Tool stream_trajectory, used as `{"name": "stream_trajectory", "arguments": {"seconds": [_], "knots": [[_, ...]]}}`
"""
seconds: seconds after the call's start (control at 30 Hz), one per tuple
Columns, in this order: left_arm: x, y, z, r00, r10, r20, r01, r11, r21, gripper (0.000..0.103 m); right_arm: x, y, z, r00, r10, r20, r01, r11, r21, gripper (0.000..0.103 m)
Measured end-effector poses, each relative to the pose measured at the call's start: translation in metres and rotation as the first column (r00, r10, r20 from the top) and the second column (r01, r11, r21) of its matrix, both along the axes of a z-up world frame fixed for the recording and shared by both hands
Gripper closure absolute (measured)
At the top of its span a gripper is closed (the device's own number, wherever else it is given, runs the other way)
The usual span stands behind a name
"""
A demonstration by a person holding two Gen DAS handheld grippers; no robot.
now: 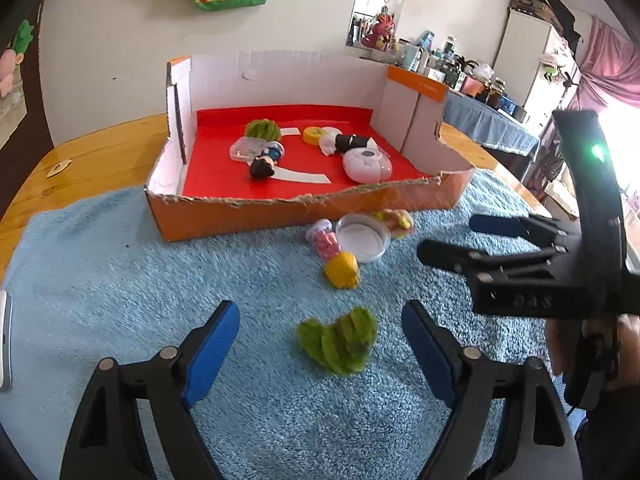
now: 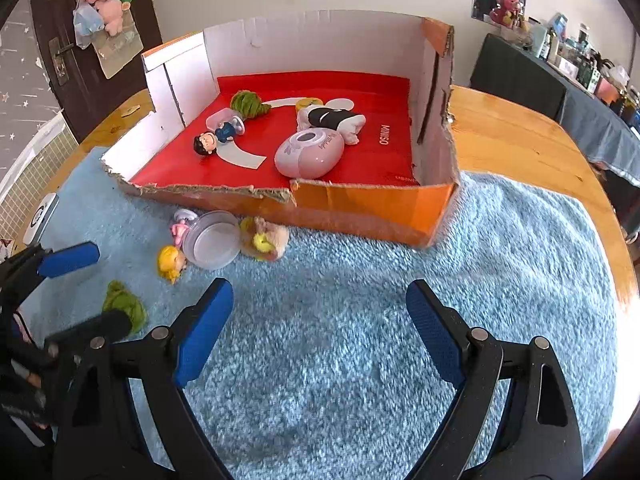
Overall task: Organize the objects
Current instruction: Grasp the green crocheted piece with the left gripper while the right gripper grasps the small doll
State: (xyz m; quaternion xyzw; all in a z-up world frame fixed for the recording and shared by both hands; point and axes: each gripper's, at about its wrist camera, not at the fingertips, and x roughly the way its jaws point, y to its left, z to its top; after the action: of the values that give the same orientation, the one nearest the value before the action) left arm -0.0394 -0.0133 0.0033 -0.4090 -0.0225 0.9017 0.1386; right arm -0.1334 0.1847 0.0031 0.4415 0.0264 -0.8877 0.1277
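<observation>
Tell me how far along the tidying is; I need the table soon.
Partly done: several toys already lie in the box. Nothing is in hand; the left gripper hangs open around the green toy, the right gripper open over bare rug. Left: that toy and the cluster by the clear lid.

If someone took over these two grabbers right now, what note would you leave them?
Left gripper: open, empty, lined up on the green fuzzy toy.
Right gripper: open, empty, over bare blue rug.
Done: the cardboard box already holds several toys, including the pink case and the dark-haired doll.
Left: the green toy, the yellow-haired doll, the clear dish and the plush, all on the rug.
</observation>
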Motion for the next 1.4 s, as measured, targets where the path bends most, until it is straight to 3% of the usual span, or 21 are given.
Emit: {"name": "stream_trajectory", "arguments": {"seconds": [0.23,0.6,0.83,0.9,1.0,1.4], "knots": [[-0.002,-0.005,-0.008,1.0,0.012,0.017,-0.012,1.0,-0.005,0.031,-0.011,-0.004,-0.003,1.0,0.004,0.004,-0.004,1.0,-0.006,0.017],[-0.001,-0.008,-0.008,1.0,-0.005,0.006,0.005,1.0,0.01,0.05,-0.02,-0.015,-0.005,1.0,0.022,0.002,-0.022,0.999,-0.037,0.05],[0.001,-0.002,-0.009,1.0,-0.03,0.007,0.03,0.999,0.012,0.058,-0.021,-0.027,-0.004,0.998,0.06,0.001,-0.06,0.997,-0.05,0.06],[0.002,-0.002,-0.01,1.0,-0.03,0.006,0.03,0.999,0.012,0.059,-0.023,-0.03,-0.005,0.998,0.07,0.002,-0.07,0.996,-0.055,0.071],[0.003,-0.001,-0.01,0.999,-0.036,0.006,0.036,0.999,0.015,0.063,-0.023,-0.033,-0.006,0.997,0.076,0.0,-0.076,0.996,-0.052,0.078],[0.008,0.001,-0.008,0.999,-0.034,-0.002,0.034,0.999,0.015,0.065,-0.01,-0.028,-0.004,0.996,0.095,0.0,-0.094,0.992,-0.078,0.081]]}}
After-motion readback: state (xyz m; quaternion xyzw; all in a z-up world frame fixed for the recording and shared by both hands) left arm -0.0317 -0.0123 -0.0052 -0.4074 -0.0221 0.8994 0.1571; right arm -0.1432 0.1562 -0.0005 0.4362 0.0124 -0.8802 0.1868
